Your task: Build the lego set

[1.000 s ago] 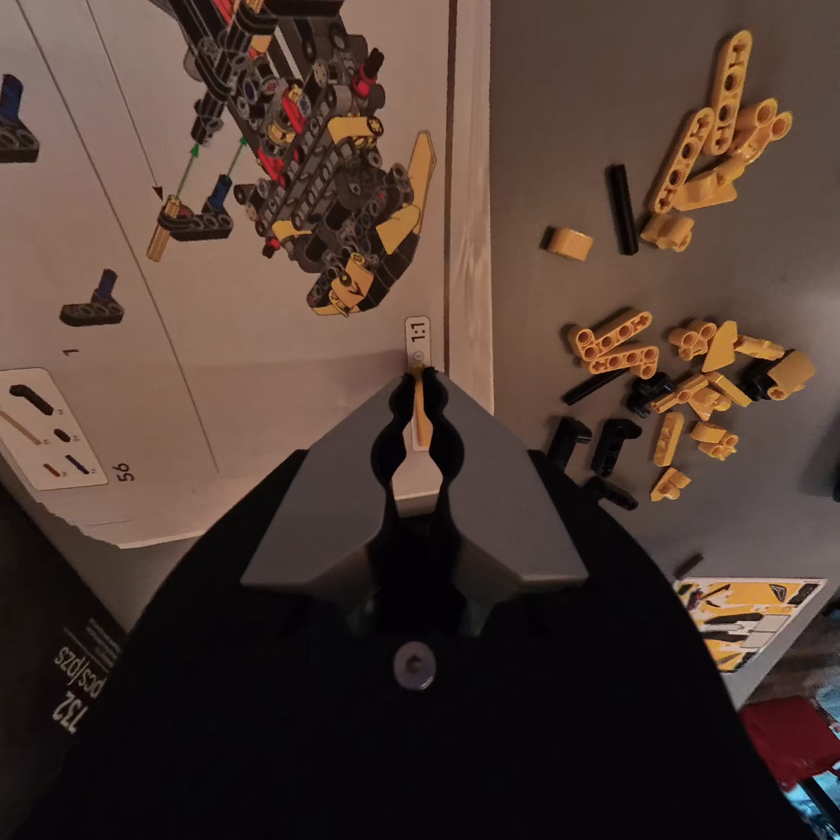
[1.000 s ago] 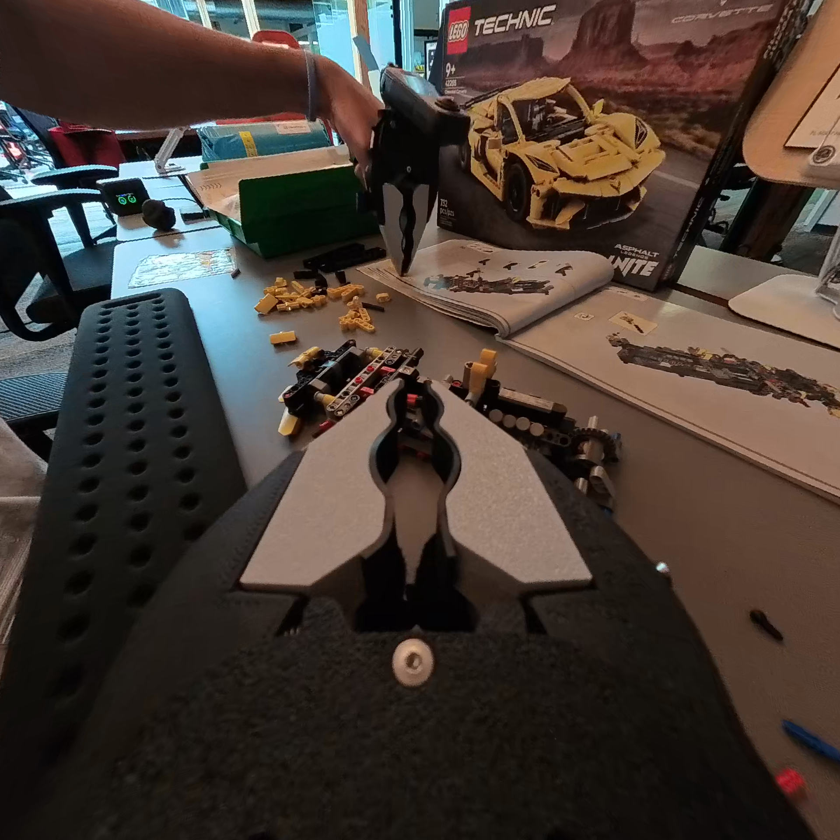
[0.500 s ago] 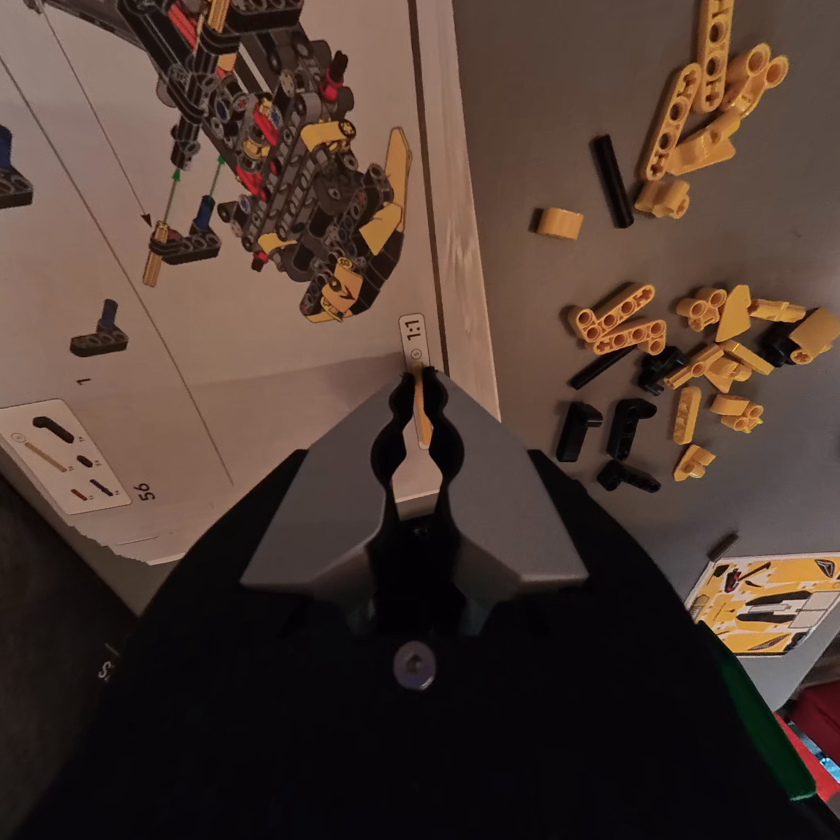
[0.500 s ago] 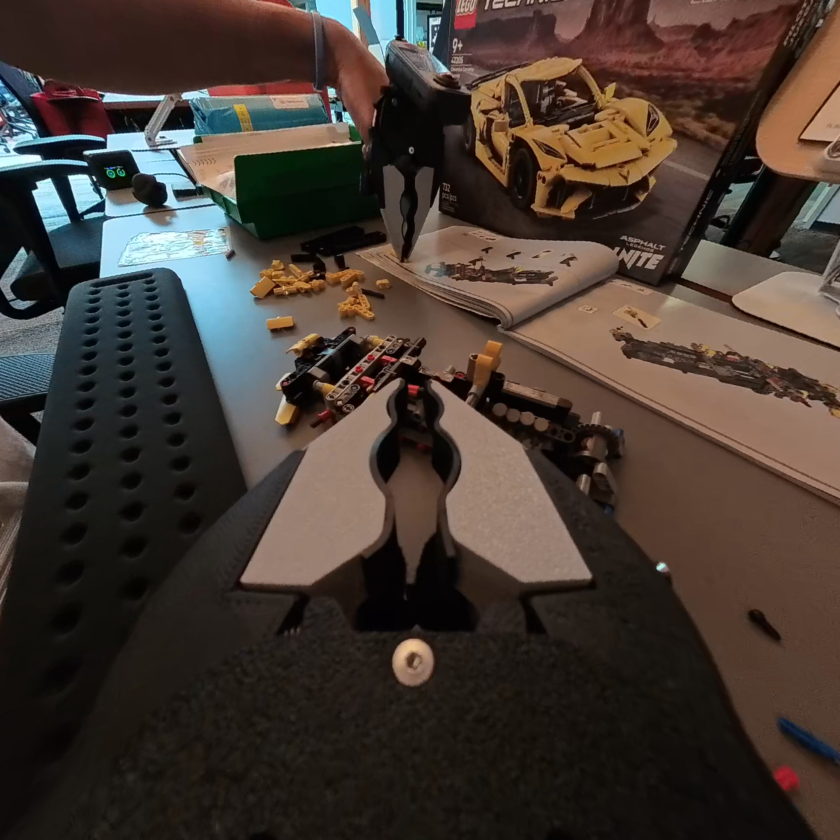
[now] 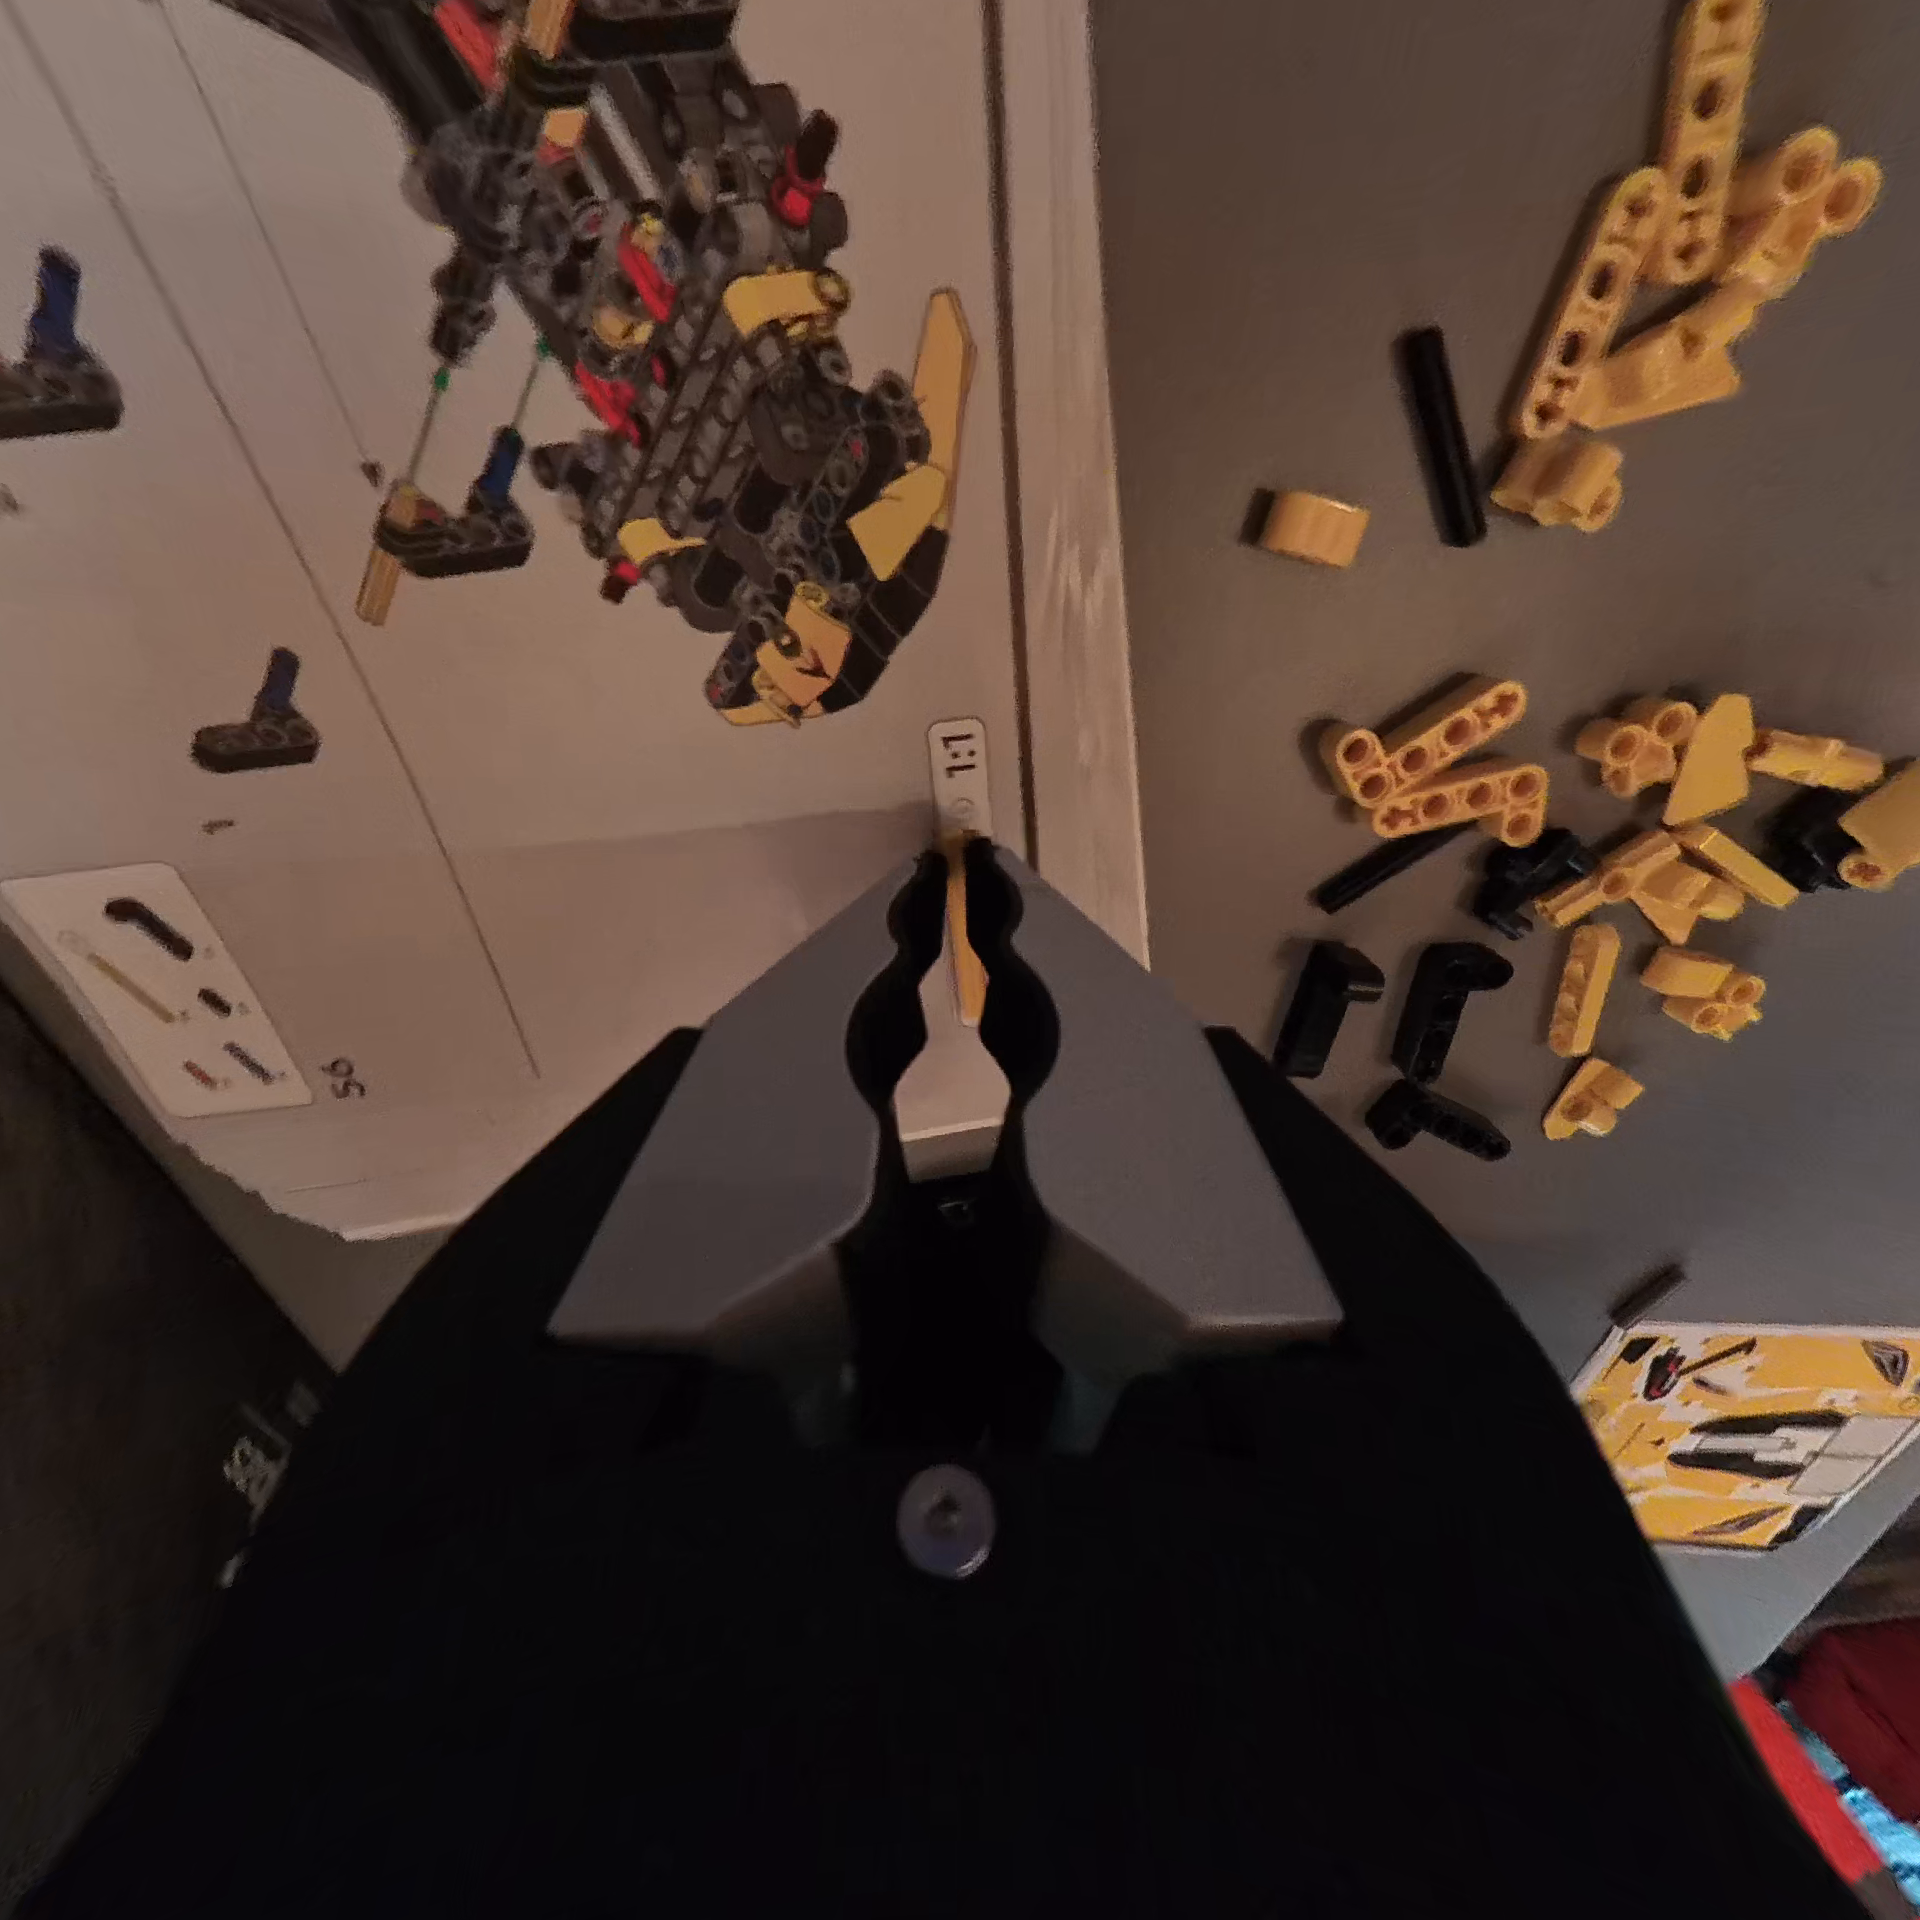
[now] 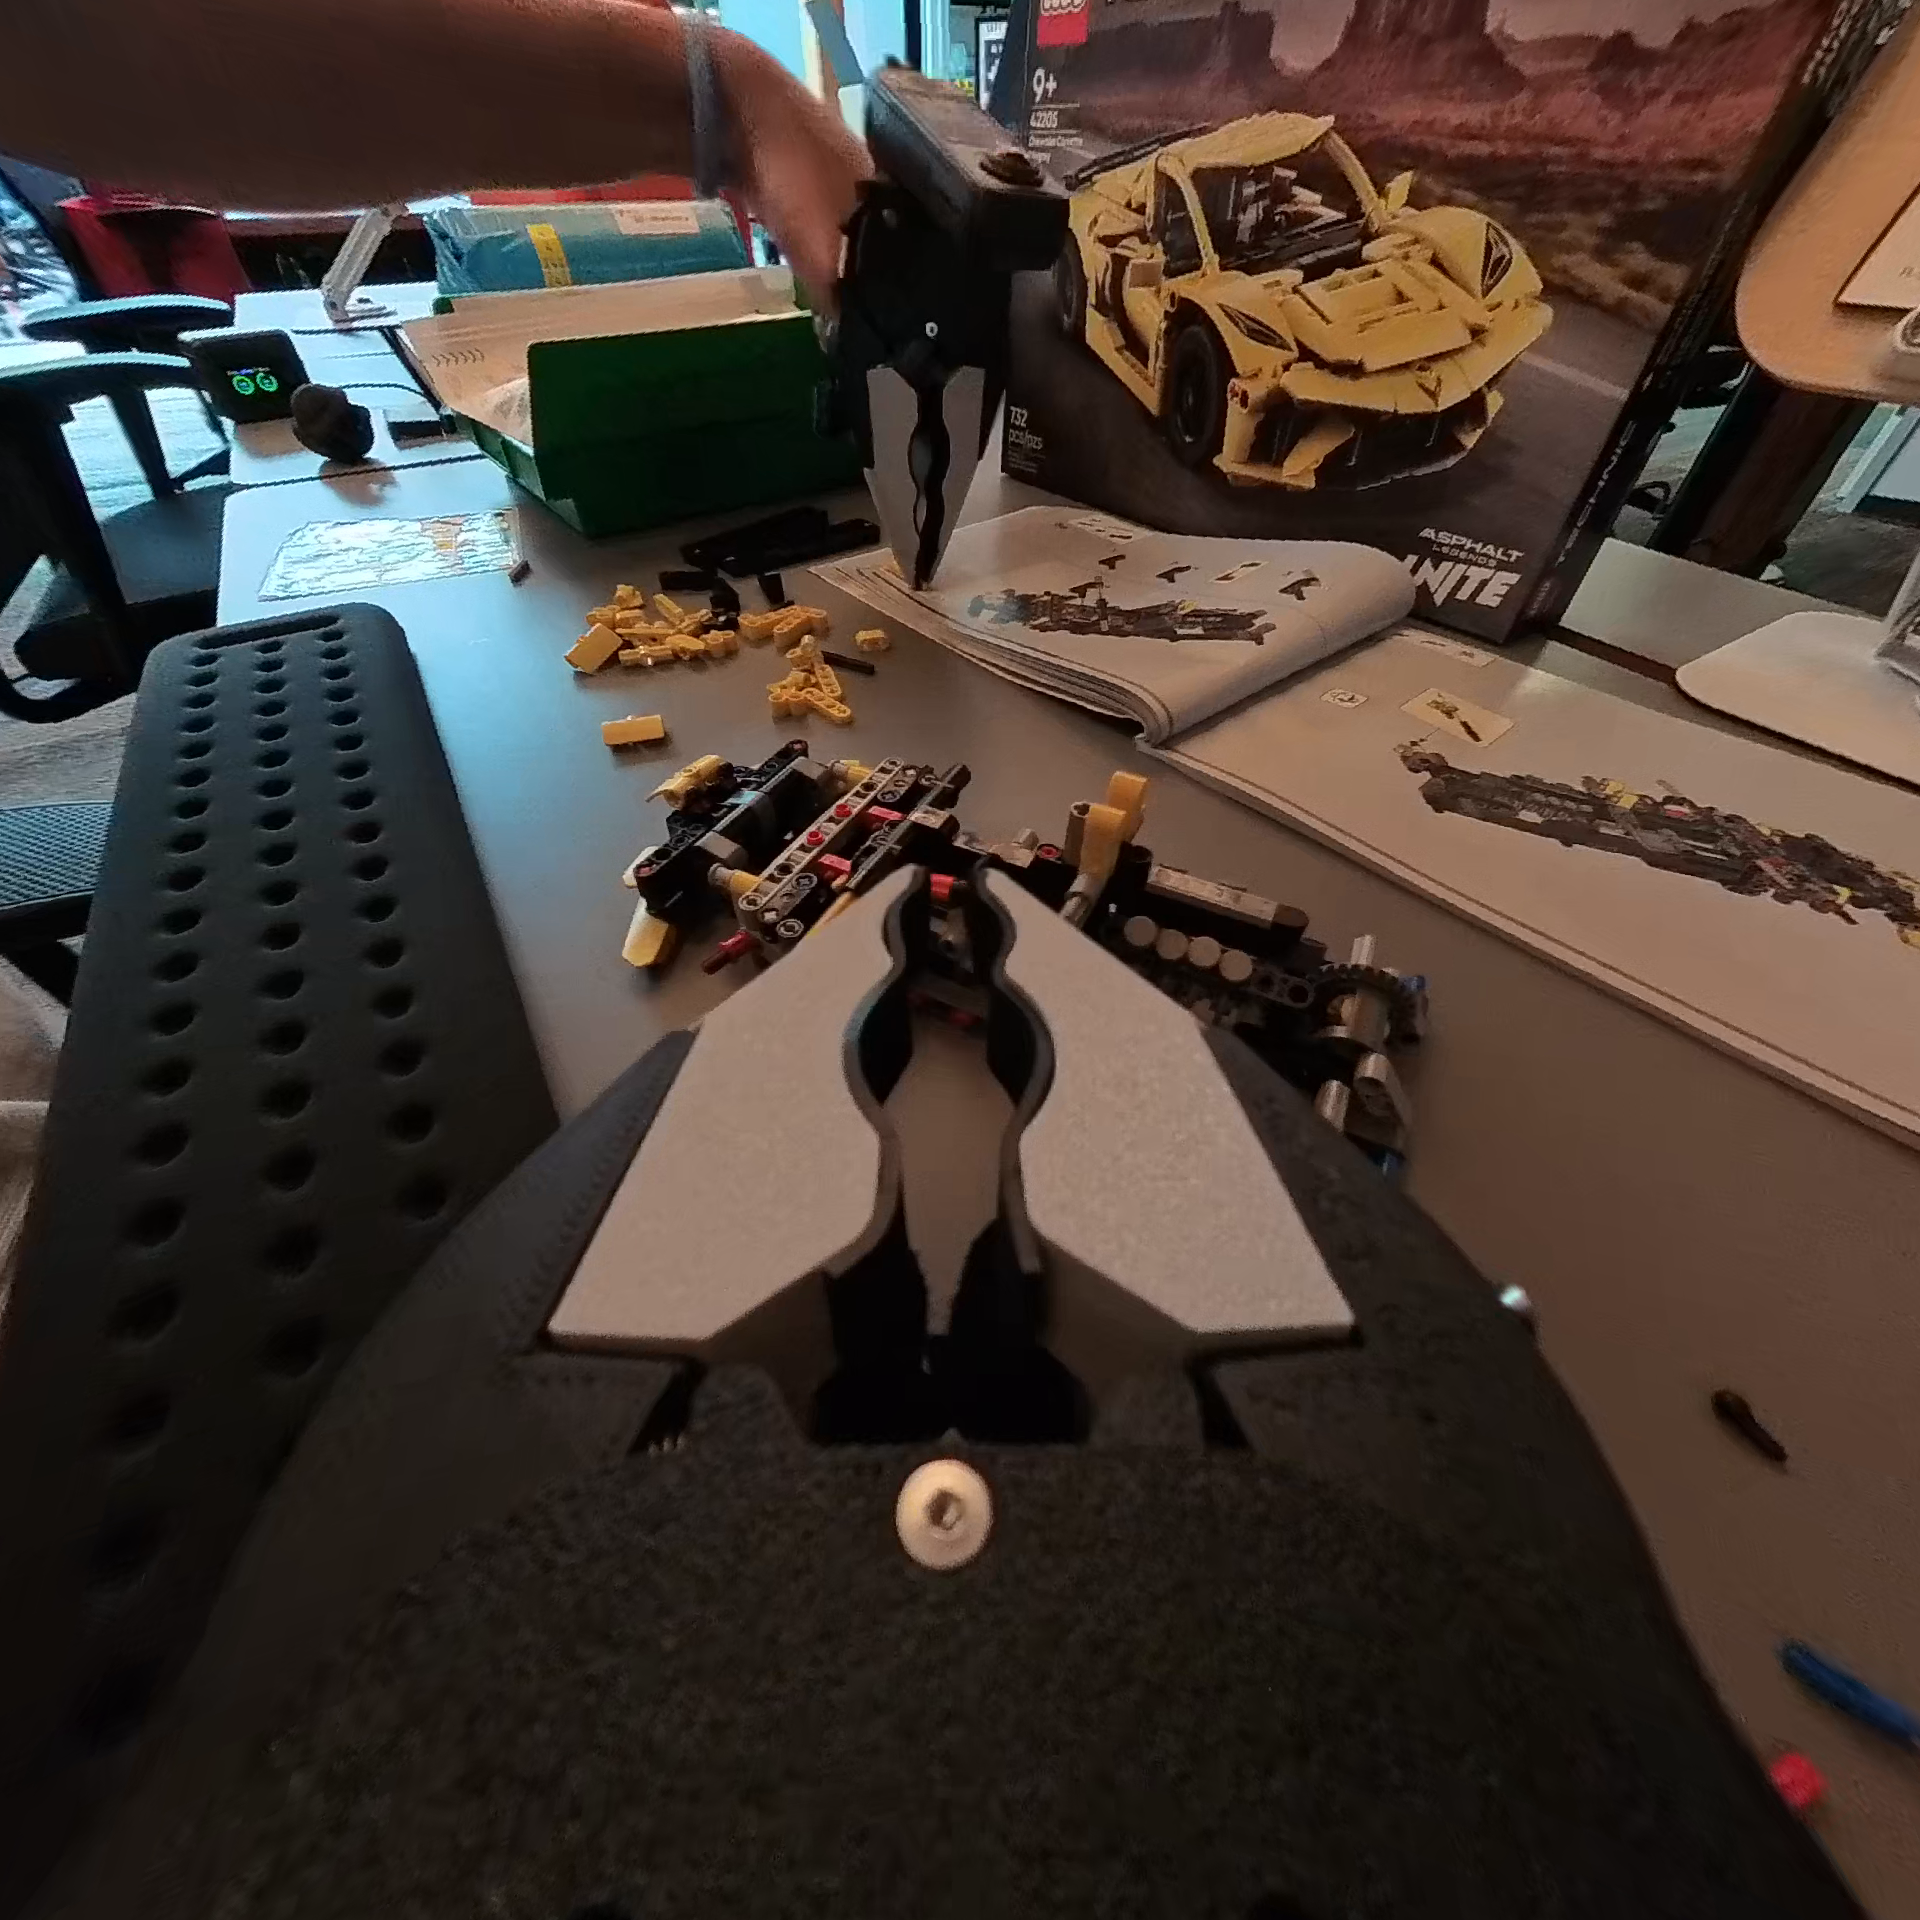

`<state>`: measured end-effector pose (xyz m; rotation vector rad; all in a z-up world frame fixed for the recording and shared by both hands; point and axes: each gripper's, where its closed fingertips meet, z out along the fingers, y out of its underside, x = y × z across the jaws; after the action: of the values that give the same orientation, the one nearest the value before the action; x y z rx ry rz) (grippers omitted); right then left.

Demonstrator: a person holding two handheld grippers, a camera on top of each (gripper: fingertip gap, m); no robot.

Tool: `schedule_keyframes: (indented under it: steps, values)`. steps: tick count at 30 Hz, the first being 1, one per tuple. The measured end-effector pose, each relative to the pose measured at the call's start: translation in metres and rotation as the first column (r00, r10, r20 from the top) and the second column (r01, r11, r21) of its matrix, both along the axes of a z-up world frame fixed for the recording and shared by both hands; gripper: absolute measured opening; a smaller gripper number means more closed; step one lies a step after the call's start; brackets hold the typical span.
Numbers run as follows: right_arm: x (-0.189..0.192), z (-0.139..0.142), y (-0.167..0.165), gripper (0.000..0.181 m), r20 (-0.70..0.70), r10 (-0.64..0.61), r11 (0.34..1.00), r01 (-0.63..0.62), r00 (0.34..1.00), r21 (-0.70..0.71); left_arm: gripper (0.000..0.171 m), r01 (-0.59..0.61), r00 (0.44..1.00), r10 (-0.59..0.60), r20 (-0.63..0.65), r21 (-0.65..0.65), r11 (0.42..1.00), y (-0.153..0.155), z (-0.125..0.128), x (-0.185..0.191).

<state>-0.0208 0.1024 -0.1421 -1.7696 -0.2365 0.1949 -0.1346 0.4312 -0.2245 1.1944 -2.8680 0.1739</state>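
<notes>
1. Left gripper [image 5: 958, 868], grey-fingered, pinches a thin tan plastic axle [image 5: 966, 951] over the open white instruction booklet [image 5: 644, 935].
2. Right gripper [image 6: 951, 894]: fingers slightly apart, empty, above the black-and-yellow partly built chassis [image 6: 852, 842].
3. Loose yellow and black pieces [image 5: 1621, 873] lie on the grey tabletop [image 5: 1247, 260] beside the booklet.

Left gripper [image 5: 961, 862] drifted slightly — instruction booklet [image 5: 623, 935] shifted.

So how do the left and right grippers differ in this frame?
The left gripper is shut on a tan axle over the instruction booklet; the right gripper holds nothing. Left points down at the page; right hangs over the partly built chassis. Both have matching grey fingers.
</notes>
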Motion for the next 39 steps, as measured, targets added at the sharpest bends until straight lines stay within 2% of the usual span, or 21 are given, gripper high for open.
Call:
schedule_keyframes:
  steps: [2,4,7,10,11,13,15,17,20,22,26,29,32,35,37,39]
  values:
    - [0.007,-0.002,0.002,0.009,0.014,-0.036,0.999,0.036,0.999,-0.007,0.001,-0.079,0.997,0.078,0.009,0.047,0.996,0.001,0.004,0.001]
    - [0.013,-0.004,0.003,0.022,0.031,-0.070,0.997,0.071,0.997,-0.024,0.001,-0.146,0.985,0.145,0.092,0.006,0.989,-0.018,0.021,0.009]
    - [0.010,-0.031,0.002,0.032,0.101,-0.046,0.978,0.066,0.994,-0.197,0.000,-0.180,0.946,0.211,0.248,-0.141,0.973,-0.079,0.060,0.019]
    - [-0.009,-0.041,0.015,0.076,0.112,0.002,0.966,0.027,0.994,-0.257,0.000,-0.105,0.919,0.188,0.346,-0.245,0.964,-0.158,0.086,0.012]
    - [-0.005,-0.042,0.019,0.085,0.145,-0.037,0.957,0.077,0.989,-0.280,0.001,-0.077,0.917,0.171,0.361,-0.259,0.963,-0.183,0.089,0.006]
    - [0.002,-0.039,0.023,0.092,0.191,-0.073,0.942,0.131,0.979,-0.311,0.001,-0.055,0.911,0.167,0.377,-0.290,0.955,-0.226,0.088,-0.004]
    - [0.003,-0.031,0.031,0.095,0.180,-0.078,0.953,0.127,0.981,-0.276,0.001,-0.063,0.913,0.195,0.357,-0.349,0.935,-0.264,0.083,-0.010]
    - [0.000,-0.030,0.040,0.095,0.178,-0.057,0.960,0.103,0.982,-0.259,0.001,-0.085,0.921,0.215,0.324,-0.371,0.925,-0.288,0.071,-0.015]
    - [-0.001,-0.042,0.052,0.089,0.215,-0.032,0.956,0.093,0.976,-0.279,0.001,-0.135,0.926,0.253,0.281,-0.380,0.915,-0.302,0.057,-0.022]
    - [-0.003,-0.042,0.059,0.088,0.187,-0.035,0.958,0.087,0.982,-0.273,0.001,-0.159,0.922,0.280,0.266,-0.400,0.902,-0.307,0.054,-0.025]
    - [-0.001,-0.042,0.075,0.087,0.184,-0.077,0.960,0.123,0.980,-0.251,0.001,-0.185,0.919,0.297,0.259,-0.381,0.906,-0.310,0.047,-0.027]
    - [0.004,-0.042,0.093,0.087,0.178,-0.126,0.956,0.168,0.976,-0.242,0.001,-0.187,0.912,0.308,0.270,-0.394,0.900,-0.317,0.045,-0.014]
    - [0.010,-0.042,0.108,0.086,0.170,-0.158,0.950,0.197,0.973,-0.242,0.001,-0.212,0.896,0.337,0.289,-0.388,0.897,-0.322,0.041,0.016]
    - [0.024,-0.017,0.105,0.084,0.096,-0.189,0.961,0.205,0.977,-0.187,0.001,-0.208,0.905,0.308,0.294,-0.325,0.922,-0.329,0.028,0.046]
    - [0.051,0.010,0.090,0.080,0.032,-0.255,0.963,0.257,0.966,-0.086,0.001,-0.194,0.912,0.284,0.295,-0.298,0.935,-0.333,0.020,0.065]
    - [0.086,0.025,0.066,0.076,-0.007,-0.334,0.943,0.334,0.943,-0.003,0.001,-0.199,0.919,0.267,0.289,-0.245,0.949,-0.328,0.011,0.079]
